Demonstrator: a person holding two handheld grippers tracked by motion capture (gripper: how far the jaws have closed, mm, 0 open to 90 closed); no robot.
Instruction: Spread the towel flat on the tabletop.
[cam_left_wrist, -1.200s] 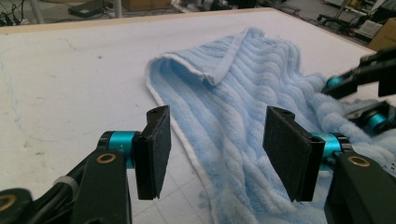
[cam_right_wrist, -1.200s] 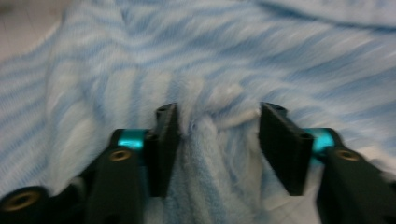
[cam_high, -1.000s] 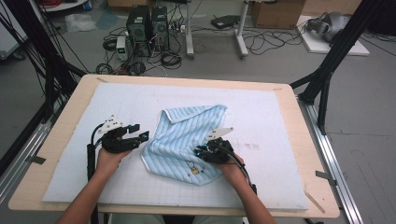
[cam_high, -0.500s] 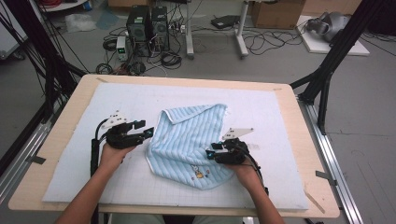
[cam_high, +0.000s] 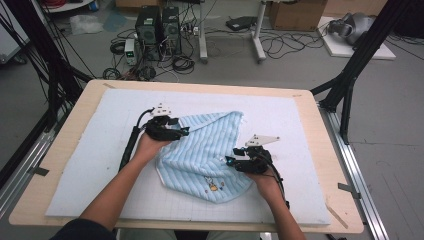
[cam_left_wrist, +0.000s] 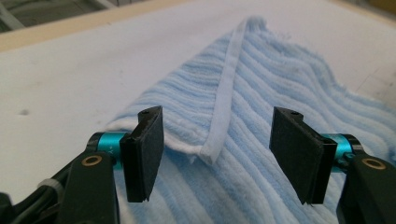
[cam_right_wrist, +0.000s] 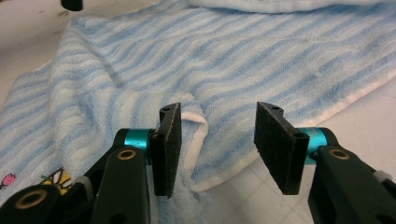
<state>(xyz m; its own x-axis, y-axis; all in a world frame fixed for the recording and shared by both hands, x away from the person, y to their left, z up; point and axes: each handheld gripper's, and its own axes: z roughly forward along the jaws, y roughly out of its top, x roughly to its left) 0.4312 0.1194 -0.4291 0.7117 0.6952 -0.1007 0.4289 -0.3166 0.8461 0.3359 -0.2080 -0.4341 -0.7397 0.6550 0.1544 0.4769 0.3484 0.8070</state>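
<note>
Now | towel (cam_high: 205, 152) (rumpled) | long axis near-to-far | corner points away

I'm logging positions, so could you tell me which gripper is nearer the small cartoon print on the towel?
Right. The right gripper sits at the towel's right edge, just above the cartoon print. The left gripper is at the upper left edge, farther away.

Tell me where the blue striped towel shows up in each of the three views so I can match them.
High view: the towel lies mid-table between both hands.
Left gripper view: the towel spreads ahead, its white hem running between the open jaws.
Right gripper view: the towel covers the upper picture, a folded edge by the jaws.
Shared landmark: the white mat.
</note>
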